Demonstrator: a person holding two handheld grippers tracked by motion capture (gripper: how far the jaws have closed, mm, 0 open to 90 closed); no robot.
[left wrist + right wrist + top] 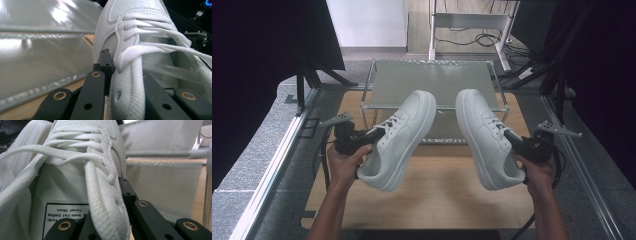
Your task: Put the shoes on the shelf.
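Note:
Two white lace-up sneakers hang in the air above the wooden table (437, 195), toes pointing away from me. My left gripper (376, 134) is shut on the left sneaker (404, 135) at the laced edge of its opening. In the left gripper view, that padded edge sits pinched in the left gripper (122, 82), with the left sneaker's (140, 27) laces running up ahead. My right gripper (511, 136) is shut on the right sneaker (482, 135) the same way. The right gripper view has the right gripper (107, 215) clamping the right sneaker (82, 150) beside its tongue label.
A low metal-framed rack with a grey translucent shelf (432, 80) stands at the far half of the table, just beyond the toes. Metal rails (287, 145) run along both table sides. Black curtains flank the scene, and a white table frame (467, 22) stands farther back.

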